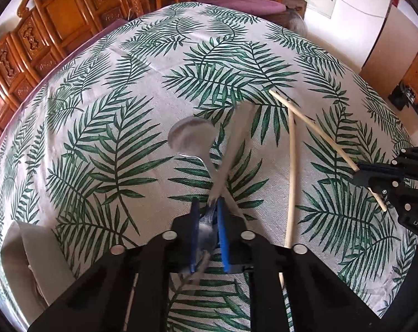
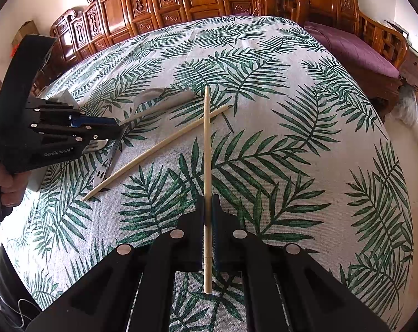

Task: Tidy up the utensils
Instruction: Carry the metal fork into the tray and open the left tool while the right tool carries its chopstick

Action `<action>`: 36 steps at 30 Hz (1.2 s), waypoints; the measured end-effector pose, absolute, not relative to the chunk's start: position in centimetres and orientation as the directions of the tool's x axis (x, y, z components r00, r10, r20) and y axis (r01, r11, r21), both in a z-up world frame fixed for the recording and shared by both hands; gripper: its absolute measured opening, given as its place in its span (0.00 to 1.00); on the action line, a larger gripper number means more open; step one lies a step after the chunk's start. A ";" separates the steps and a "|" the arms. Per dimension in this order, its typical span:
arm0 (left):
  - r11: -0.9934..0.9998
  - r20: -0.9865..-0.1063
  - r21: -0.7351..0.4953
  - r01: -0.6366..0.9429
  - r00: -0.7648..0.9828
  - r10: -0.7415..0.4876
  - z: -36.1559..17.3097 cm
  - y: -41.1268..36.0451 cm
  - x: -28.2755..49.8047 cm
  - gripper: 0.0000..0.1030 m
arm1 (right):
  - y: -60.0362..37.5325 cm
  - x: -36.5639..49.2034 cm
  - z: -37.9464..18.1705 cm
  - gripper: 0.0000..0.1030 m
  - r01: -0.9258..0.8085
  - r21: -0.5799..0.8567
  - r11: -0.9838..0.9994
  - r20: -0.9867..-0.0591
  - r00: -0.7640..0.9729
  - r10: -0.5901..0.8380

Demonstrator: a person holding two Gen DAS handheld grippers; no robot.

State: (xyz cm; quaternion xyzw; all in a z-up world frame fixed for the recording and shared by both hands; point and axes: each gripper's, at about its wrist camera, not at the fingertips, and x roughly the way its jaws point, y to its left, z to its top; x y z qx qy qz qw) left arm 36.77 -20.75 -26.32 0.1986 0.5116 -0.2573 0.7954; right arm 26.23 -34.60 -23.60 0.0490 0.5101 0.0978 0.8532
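Surface: covered by a pale cloth printed with green palm fronds; utensils lie scattered on it.
Left claw: blue pads drawn close together and clamped on a metal utensil.
Fork: silver, blurred in the left wrist view; gripped low down between the left claw's pads, its handle slanting up and away. In the right wrist view its tines show just below the claw's tip.
Spoon: silver, lying on the cloth; bowl up and to the left of the claw, handle running down toward the claw and crossing under the fork.
Right claw: pads together, clamped on a chopstick.
Held chopstick: pale wood, pinched partway along; its thin end points away from the camera, its thick end sticks out behind the pads.
Loose chopstick: pale wood, lying on the cloth; the held chopstick crosses over it near its far end.
Hand: wrapped around the left device's grip, at the left edge of the right wrist view.
Wooden furniture: carved, beyond the far edge of the surface.
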 end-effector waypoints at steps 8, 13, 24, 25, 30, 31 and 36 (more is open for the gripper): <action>0.824 -0.910 0.028 0.567 0.355 -0.213 -25.1 -19.2 36.2 0.06 | -34.3 26.3 -23.5 0.06 -0.113 0.167 0.979 -0.867 0.455 0.201; 0.836 -0.893 0.019 0.548 0.385 -0.232 -23.5 -18.1 35.2 0.06 | -34.2 26.1 -23.4 0.06 -0.095 0.149 0.984 -0.873 0.454 0.176; 0.841 -0.863 0.025 0.540 0.437 -0.254 -20.7 -16.3 33.2 0.06 | -33.6 25.1 -21.3 0.06 -0.089 0.138 0.986 -0.862 0.480 0.164; 0.842 -0.861 0.025 0.540 0.439 -0.256 -20.5 -16.2 33.1 0.06 | -33.4 25.0 -21.2 0.06 -0.091 0.138 0.986 -0.861 0.481 0.165; 0.845 -0.847 0.030 0.534 0.462 -0.263 -19.4 -15.5 32.4 0.06 | -32.7 24.8 -20.6 0.06 -0.102 0.133 0.986 -0.858 0.486 0.166; 0.847 -0.844 0.029 0.530 0.468 -0.264 -19.1 -15.3 32.3 0.06 | -32.6 24.7 -20.4 0.06 -0.103 0.132 0.986 -0.856 0.489 0.166; 0.858 -0.825 0.028 0.513 0.496 -0.270 -17.4 -14.0 31.9 0.06 | -31.9 24.9 -19.3 0.06 -0.110 0.135 0.985 -0.847 0.503 0.172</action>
